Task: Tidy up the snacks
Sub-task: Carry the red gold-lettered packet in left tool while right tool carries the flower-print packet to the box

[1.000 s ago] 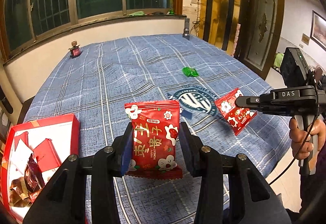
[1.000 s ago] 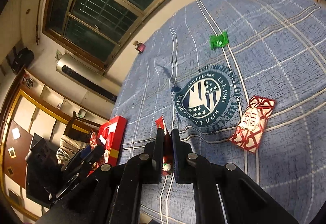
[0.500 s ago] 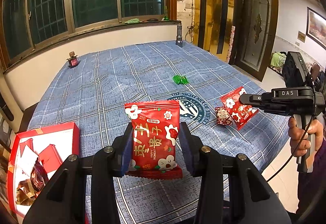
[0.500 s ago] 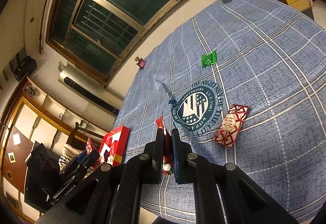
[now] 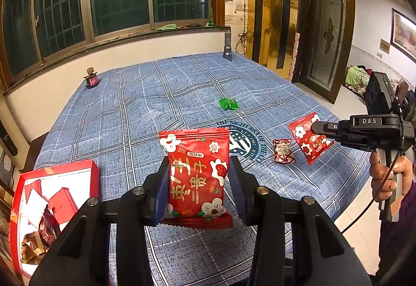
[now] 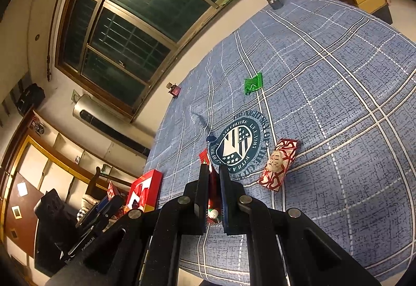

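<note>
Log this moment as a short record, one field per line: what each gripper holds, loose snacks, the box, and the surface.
left gripper: shut on a red flower-print packet, held upright
right gripper: shut on a second red flower-print packet, seen edge-on from its own camera
loose snacks: green candy; small red patterned packet
red box: open, wrapped snacks inside, at the table's left edge
surface: blue plaid cloth with a round emblem

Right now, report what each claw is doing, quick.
Left claw: closed on a red flowered snack packet.
Right claw: closed on a second red flowered packet, held edge-on.
</note>
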Available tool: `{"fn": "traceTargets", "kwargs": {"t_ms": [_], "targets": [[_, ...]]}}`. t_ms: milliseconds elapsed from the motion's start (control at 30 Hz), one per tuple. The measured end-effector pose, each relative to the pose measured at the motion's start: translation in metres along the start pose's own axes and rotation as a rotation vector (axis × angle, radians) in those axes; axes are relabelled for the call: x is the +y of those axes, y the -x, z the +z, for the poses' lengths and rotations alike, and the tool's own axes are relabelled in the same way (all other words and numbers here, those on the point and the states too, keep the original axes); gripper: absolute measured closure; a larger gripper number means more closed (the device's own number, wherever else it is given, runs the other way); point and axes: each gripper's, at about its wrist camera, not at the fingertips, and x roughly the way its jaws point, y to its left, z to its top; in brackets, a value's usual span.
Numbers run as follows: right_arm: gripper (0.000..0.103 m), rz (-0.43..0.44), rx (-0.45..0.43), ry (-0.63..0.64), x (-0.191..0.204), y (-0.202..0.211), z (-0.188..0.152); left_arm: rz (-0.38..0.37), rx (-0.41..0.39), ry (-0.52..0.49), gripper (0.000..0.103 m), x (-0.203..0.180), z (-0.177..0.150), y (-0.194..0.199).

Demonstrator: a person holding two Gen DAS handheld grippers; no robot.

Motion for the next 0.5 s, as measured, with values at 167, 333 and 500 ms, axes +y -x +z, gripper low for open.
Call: {"fn": "traceTargets", "kwargs": {"t_ms": [167, 333, 500], "targets": [[0.096, -0.006, 0.002, -0.005, -0.002, -0.001, 0.0, -0.005, 0.003, 0.006, 0.062, 0.003, 0.0, -0.001], [0.096, -0.008, 0.007, -0.004, 0.002, -0.003, -0.001, -0.002, -0.007, 0.022, 0.062, 0.009, -0.001, 0.003], [0.096, 0.011, 0.037, 0.002, 0.012, -0.015, -0.003, 0.022, -0.025, 0.056, 0.062, 0.024, -0.005, 0.015]]}}
